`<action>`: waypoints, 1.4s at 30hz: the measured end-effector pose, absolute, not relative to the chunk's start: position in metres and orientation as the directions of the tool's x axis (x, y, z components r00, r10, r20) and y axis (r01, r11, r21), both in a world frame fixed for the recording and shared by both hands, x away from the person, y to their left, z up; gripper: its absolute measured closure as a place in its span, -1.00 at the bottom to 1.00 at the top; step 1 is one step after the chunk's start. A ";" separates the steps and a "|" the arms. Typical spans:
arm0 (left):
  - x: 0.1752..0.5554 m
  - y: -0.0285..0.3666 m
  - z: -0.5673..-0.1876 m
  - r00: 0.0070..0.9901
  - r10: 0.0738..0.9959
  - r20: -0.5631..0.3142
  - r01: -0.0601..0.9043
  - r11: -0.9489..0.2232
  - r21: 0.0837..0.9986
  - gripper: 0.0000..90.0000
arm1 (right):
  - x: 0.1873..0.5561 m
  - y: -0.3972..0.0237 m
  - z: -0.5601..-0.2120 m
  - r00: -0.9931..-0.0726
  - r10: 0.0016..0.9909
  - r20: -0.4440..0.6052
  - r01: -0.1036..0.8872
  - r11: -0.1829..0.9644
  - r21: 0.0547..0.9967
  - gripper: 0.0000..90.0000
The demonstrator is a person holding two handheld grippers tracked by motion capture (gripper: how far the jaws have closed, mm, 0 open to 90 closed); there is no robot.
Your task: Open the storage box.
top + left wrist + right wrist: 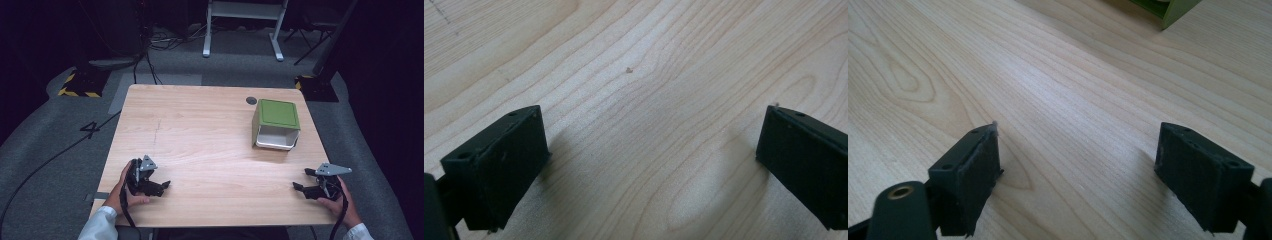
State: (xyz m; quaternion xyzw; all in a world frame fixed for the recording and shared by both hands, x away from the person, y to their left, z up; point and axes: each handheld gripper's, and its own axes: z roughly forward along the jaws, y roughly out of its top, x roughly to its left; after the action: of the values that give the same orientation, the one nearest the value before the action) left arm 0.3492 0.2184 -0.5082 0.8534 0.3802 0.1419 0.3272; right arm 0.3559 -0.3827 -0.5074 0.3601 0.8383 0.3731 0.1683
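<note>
Left claw (164, 185) sits at the near left of the wood surface (200, 130), w/ a hand (122, 192) wrapped round it from the near edge. It points right, toward the middle of the surface. In the left claw view its jaws stand wide apart w/ bare wood grain between them, nothing held; the claw (651, 150) hangs just over the surface (649, 60), shadows of both jaws on the wood.

Right claw (299, 181) sits at the near right, held by the other hand (340, 202), pointing left toward the middle. Grey three-cornered plate on top of it. Its jaws are also fully spread, nothing between them. In the right claw view the claw (1078, 155) is low over the surface (1048, 65), empty wood between the pads.

The two claws are well apart from each other, one at each near corner, facing inward.

Green box (276, 123) stands at the far right of the surface, lying on its side w/ green lid facing up and white inside facing the near edge. It's closer to the right claw than the left, but apart from both. A green corner of the box (1173, 10) peeks in at the top of the right claw view. Small dark round spot (251, 100) on the surface just beyond the box, to its left.

Beyond the surface: grey floor (60, 140) w/ cables, white frame legs (242, 25) at the far side.
</note>
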 end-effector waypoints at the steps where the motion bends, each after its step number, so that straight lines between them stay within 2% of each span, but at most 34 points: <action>1: 0.349 0.219 -0.508 0.671 0.741 -0.008 0.556 -0.496 0.667 -0.99 | 0.356 -0.383 -0.507 -0.684 0.729 -0.015 0.478 0.463 0.746 -0.60; 17: 0.345 0.226 -0.508 0.680 0.733 -0.009 0.550 -0.502 0.667 -0.99 | 0.359 -0.381 -0.506 -0.693 0.721 -0.018 0.474 0.475 0.741 -0.61; 24: 0.345 0.226 -0.508 0.680 0.733 -0.011 0.551 -0.502 0.667 -1.00 | 0.362 -0.379 -0.502 -0.725 0.689 -0.019 0.447 0.491 0.748 -0.51; 32: 0.345 0.226 -0.508 0.680 0.733 -0.010 0.551 -0.501 0.667 -1.00 | 0.369 -0.365 -0.470 -0.750 0.658 -0.066 0.367 0.497 0.786 -0.35; 42: 0.345 0.226 -0.508 0.681 0.732 -0.007 0.549 -0.504 0.667 -1.00 | 0.389 -0.338 -0.440 -0.779 0.620 -0.091 0.307 0.506 0.806 -0.32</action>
State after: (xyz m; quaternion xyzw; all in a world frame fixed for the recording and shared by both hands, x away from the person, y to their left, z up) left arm 0.3450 0.2259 -0.5083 0.8560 0.3741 0.1395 0.3285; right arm 0.3888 -0.3381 -0.4402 0.2736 0.8471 0.4150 0.1881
